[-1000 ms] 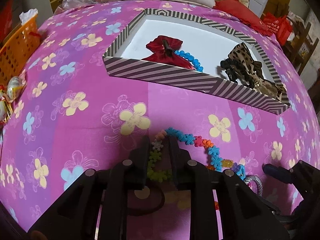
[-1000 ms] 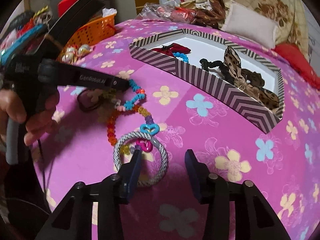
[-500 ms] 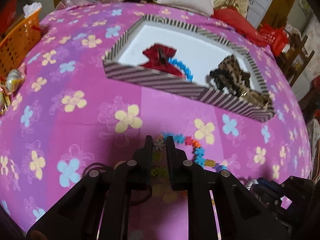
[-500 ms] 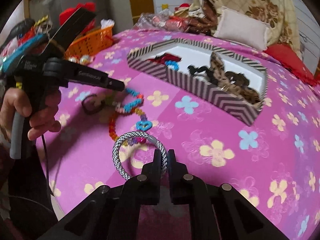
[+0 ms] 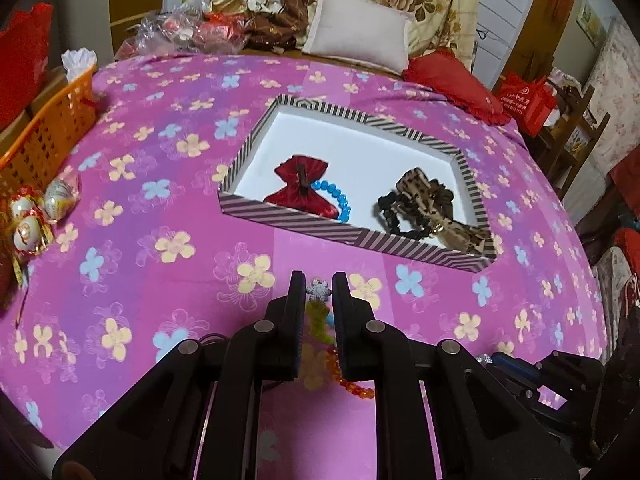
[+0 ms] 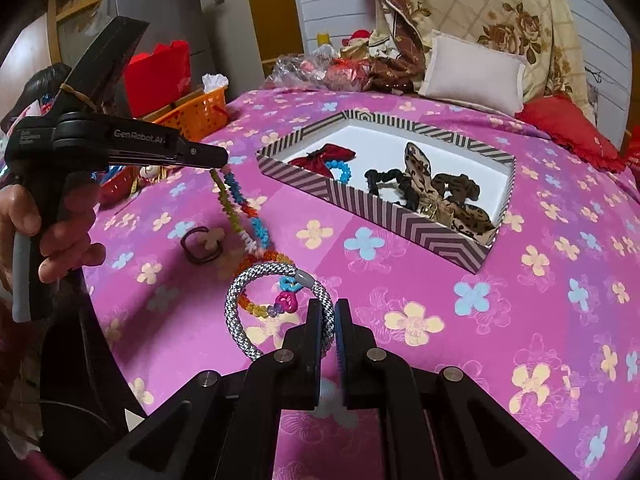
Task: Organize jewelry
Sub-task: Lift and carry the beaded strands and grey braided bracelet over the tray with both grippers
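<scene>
A second ago the right tool (image 6: 328, 322) stood wide over the grey-and-white braided bracelet (image 6: 276, 304); now its fingers are narrow and pinch the bracelet's right side, low in the centre of the right view, and the loop looks raised off the bed cover (image 6: 520, 312). The left tool (image 5: 316, 292) was already clamped on the colourful bead necklace (image 6: 240, 208) while it lay flat. Now it has lifted: in the right view the strand hangs from the tool's tip at centre left down to the cover, its lower end with the pink charm (image 6: 286, 300) lying inside the bracelet loop.

So both pieces are gripped and partly off the bed, which I judge to be the start of carrying them to the striped box (image 5: 256, 148) in the upper middle of the frame, where a red bow (image 5: 302, 188), blue beads (image 5: 340, 200) and a leopard scrunchie (image 5: 424, 188) already lie. Because necklace and bracelet overlap, they may snag when pulled apart. A dark hair tie (image 6: 200, 246) remains on the cover at left.
</scene>
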